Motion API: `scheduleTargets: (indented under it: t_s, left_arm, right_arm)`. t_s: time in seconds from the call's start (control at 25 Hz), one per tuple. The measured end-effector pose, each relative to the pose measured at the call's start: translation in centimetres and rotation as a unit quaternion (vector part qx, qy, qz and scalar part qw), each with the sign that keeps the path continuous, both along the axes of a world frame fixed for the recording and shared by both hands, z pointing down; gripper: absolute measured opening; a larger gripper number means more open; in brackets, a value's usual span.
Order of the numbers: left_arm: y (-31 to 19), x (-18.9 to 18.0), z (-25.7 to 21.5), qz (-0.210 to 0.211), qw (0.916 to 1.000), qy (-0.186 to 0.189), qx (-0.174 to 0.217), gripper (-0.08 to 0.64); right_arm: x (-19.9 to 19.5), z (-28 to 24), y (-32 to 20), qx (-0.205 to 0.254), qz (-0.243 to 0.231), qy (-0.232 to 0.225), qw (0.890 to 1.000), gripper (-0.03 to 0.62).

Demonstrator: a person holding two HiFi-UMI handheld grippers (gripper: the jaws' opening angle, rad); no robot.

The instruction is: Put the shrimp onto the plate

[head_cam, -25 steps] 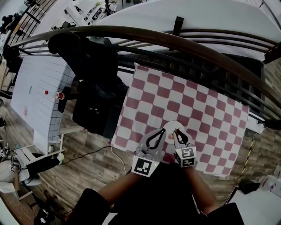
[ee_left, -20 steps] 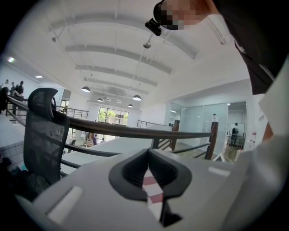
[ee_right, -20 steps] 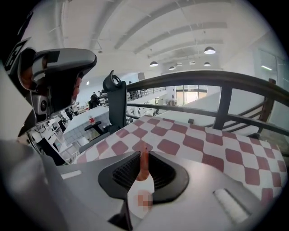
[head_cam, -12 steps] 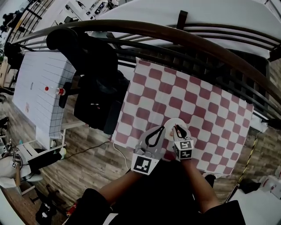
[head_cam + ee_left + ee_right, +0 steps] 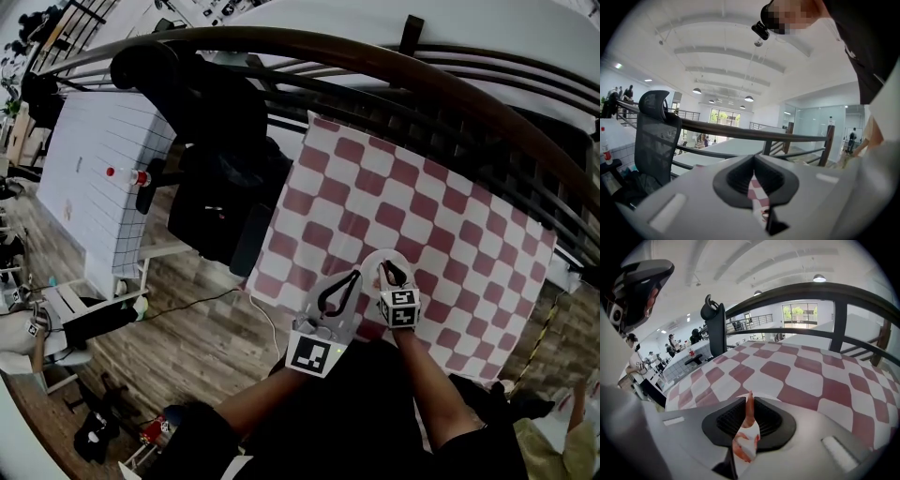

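Observation:
A white plate lies on the red-and-white checked cloth, near its front edge. My right gripper hangs over the plate's near side, shut on an orange-and-white shrimp. The shrimp stands upright between the pads, its tail pointing up past them. Just to the left, my left gripper is shut with nothing in it, its tips at the plate's left rim. Through the thin slit between its jaws in the left gripper view I see only a strip of the cloth.
A dark curved railing runs behind the table. A black office chair with dark bags stands at the cloth's left edge. Further left is a white table with a red-capped bottle. Wooden floor with a cable lies below.
The head view has drifted a little, so the table sits further right and up. Both grippers keep their places at the plate, the right one still holding the shrimp.

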State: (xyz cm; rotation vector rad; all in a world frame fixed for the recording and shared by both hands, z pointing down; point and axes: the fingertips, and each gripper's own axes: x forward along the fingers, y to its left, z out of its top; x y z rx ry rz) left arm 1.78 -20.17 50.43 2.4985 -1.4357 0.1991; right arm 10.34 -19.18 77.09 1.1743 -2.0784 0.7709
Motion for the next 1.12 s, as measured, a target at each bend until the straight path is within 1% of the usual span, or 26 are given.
scheduleTargets:
  t_s: [0.08,0.16,0.36,0.52,0.64,0.76,0.92,1.12]
  left_arm:
    - [-0.1,-0.2,-0.4,-0.004,1.0000,0.001,0.008,0.009]
    - [-0.1,-0.2,-0.5,-0.006,0.9999,-0.005,0.014,0.009]
    - [-0.6,-0.8,0.2,-0.030,0.9995,-0.005,-0.004,0.009]
    - [-1.1,-0.9,0.1,-0.033,0.9994,-0.008,0.000,0.009]
    - [-1.4,-0.7,0.2,-0.030,0.9995,-0.006,0.000,0.009]
    - [-1.4,-0.5,0.2,-0.026,0.9996,-0.005,0.003,0.009]
    - [-1.1,-0.5,0.0,-0.022,0.9997,-0.003,0.010,0.009]
    - [-0.1,-0.2,0.1,-0.014,0.9999,-0.001,0.007,0.009]
  right_arm:
    - [-0.5,0.7,-0.1,0.000,-0.018,0.013,1.000,0.054]
    - [-0.9,1.3,0.0,-0.005,-0.030,0.017,0.999,0.054]
    - [-1.2,2.2,0.1,-0.028,-0.040,0.011,0.999,0.055]
    - [-1.5,2.7,0.2,-0.041,-0.055,0.016,0.998,0.059]
    - [-1.8,2.8,0.2,-0.046,-0.072,0.015,0.996,0.095]
    - [-2.0,2.3,-0.1,-0.033,-0.087,0.020,0.995,0.109]
    - [-2.2,0.9,-0.9,-0.013,-0.078,0.010,0.997,0.109]
    - [-2.1,-1.1,-1.1,-0.008,-0.056,0.000,0.998,0.107]
